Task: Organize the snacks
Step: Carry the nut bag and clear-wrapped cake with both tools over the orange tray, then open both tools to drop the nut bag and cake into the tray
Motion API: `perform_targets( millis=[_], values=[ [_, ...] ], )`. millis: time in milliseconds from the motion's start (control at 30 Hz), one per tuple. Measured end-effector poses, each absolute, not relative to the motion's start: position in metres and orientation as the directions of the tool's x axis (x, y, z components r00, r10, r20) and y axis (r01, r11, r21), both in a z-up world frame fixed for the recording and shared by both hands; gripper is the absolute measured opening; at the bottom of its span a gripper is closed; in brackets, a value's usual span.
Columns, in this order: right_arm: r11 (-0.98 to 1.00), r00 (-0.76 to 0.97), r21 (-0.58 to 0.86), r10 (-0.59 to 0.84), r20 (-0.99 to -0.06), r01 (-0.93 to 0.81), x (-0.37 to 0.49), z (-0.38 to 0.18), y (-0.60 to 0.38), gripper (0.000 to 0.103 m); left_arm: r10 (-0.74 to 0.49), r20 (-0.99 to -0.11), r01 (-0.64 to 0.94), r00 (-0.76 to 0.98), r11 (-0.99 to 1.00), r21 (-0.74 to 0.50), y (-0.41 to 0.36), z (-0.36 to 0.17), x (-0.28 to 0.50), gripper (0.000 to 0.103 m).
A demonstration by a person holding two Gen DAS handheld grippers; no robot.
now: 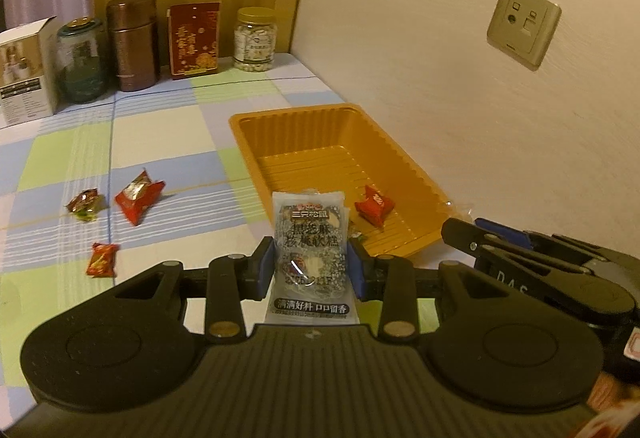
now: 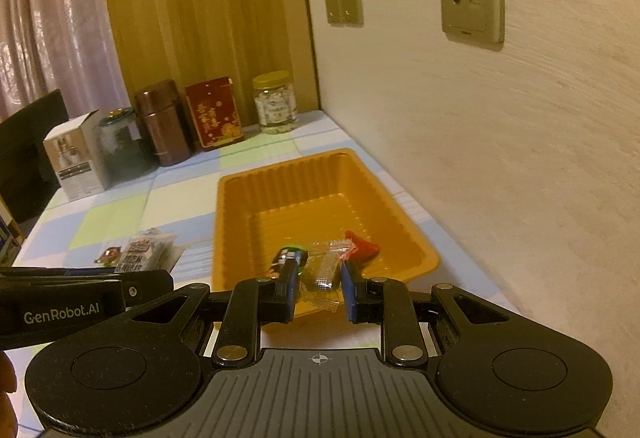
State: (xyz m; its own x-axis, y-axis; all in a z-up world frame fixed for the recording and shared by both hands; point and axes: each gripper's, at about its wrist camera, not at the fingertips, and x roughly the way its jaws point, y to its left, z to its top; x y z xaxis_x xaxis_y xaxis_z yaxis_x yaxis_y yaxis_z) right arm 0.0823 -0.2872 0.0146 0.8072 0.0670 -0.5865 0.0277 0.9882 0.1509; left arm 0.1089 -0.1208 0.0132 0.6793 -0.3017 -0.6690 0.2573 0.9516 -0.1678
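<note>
Left tongs [image 1: 310,266] clamp the grey sesame-cake packet [image 1: 310,234] just short of the orange tray [image 1: 280,126]. Right tongs [image 2: 320,284] pinch a clear-wrapped sweet [image 2: 324,272], seemingly above the tray's near rim; a red candy [image 1: 374,211] lies inside.

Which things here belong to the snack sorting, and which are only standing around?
Belong to the job:
- orange tray
- sesame cake packet in the left gripper
- clear-wrapped candy in the right gripper
- red candy in the tray
- three loose snacks

Only standing around:
- jars
- brown canister
- red box
- wall sockets
</note>
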Motion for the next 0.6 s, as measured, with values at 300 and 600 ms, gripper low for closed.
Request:
perform_targets(
  millis=[300,600],
  values=[
    [0.988,0.807,0.148,0.057,-0.588,0.038,0.105,0.009,-0.304,0.024,-0.314,-0.678,0.27,0.665,0.947,-0.174,-0.139,0.004,0.133,0.034],
    [0.99,0.809,0.137,0.061,-0.585,0.024,0.134,0.006,-0.316,0.024,-0.332,-0.677,0.283,0.657,0.941,-0.186,-0.157,0.0,0.165,0.034]
  ],
)
